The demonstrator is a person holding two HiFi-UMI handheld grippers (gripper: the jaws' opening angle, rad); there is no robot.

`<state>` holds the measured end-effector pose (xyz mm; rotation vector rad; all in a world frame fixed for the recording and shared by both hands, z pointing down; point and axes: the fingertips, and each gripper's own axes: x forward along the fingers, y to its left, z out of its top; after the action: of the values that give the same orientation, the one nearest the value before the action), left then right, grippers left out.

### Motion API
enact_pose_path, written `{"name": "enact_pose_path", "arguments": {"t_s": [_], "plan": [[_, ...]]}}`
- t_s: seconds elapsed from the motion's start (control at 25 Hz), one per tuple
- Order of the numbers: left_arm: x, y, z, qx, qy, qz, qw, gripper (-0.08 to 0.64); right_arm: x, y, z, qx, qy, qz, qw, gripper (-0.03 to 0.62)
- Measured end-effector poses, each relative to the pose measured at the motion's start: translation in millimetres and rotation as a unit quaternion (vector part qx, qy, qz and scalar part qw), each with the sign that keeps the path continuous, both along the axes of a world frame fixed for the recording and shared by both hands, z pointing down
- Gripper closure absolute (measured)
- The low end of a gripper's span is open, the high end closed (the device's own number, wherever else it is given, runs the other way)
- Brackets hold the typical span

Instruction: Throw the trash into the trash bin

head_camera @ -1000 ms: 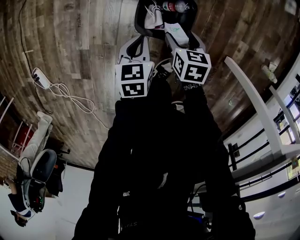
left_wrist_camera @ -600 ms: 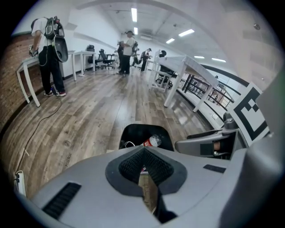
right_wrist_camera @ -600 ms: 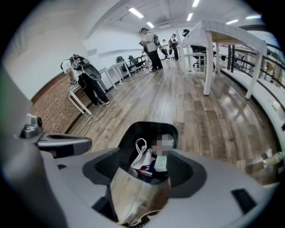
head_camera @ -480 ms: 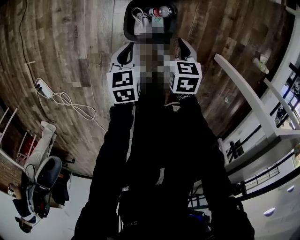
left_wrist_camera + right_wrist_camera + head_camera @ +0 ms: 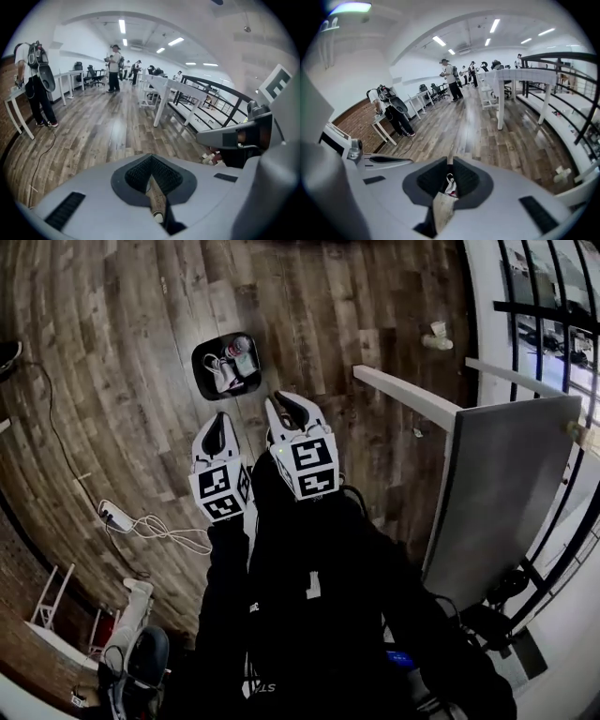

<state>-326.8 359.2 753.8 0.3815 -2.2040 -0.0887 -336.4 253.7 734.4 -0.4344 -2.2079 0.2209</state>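
The black trash bin stands on the wooden floor, holding a bottle with a red label and white scraps. Both grippers hang well above the floor, nearer me than the bin. My left gripper is shut with nothing in it; in the left gripper view only floor shows through its slit. To its right, my right gripper is closing, its jaws almost together. In the right gripper view a white and red scrap shows through the narrow slit, seemingly far below and not pinched.
A white table frame and a grey tabletop stand to the right, with a black railing beyond. A power strip with white cable lies on the floor at left. A white object lies far right. People stand down the room.
Both grippers have risen away from the bin, which now looks smaller and farther off. The right gripper's jaws have come nearly together.
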Motion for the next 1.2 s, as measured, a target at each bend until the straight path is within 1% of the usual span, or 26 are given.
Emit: {"name": "enact_pose_path", "arguments": {"t_s": [0.08,0.16,0.36,0.56,0.76,0.84,1.0,1.12,1.2], "plan": [[-1.5,-15.2,-31.3,0.002,-0.006,0.015,0.9999,0.560,0.9,-12.2,-34.9,-0.002,-0.011,0.012,1.000,0.563],[-1.1,-30.9,-59.6,0.005,-0.012,0.027,0.9996,0.560,3.3,-24.6,-67.4,-0.005,-0.023,0.022,0.999,0.575],[9.9,-82.5,-123.6,0.017,-0.022,0.073,0.9970,0.560,23.6,-59.4,-138.4,-0.019,-0.046,0.043,0.998,0.577],[21.4,-145.4,-178.6,0.033,-0.042,0.142,0.9884,0.560,45.1,-113.7,-199.9,-0.025,-0.077,0.111,0.991,0.577],[52.7,-203.8,-230.0,0.050,-0.058,0.191,0.9786,0.560,87.2,-172.5,-245.6,-0.015,-0.086,0.168,0.982,0.577],[64.7,-230.6,-246.4,0.057,-0.063,0.219,0.9721,0.560,104.1,-202.0,-263.5,-0.012,-0.093,0.204,0.975,0.577],[88.9,-288.1,-276.3,0.076,-0.072,0.284,0.9529,0.560,141.3,-262.7,-298.9,-0.002,-0.109,0.292,0.950,0.577],[124.4,-331.5,-300.6,0.094,-0.078,0.326,0.9373,0.560,184.7,-301.2,-324.8,0.010,-0.118,0.338,0.934,0.577],[154.5,-358.8,-315.2,0.105,-0.079,0.357,0.9247,0.560,218.6,-322.1,-339.9,0.019,-0.122,0.367,0.922,0.577]]}}
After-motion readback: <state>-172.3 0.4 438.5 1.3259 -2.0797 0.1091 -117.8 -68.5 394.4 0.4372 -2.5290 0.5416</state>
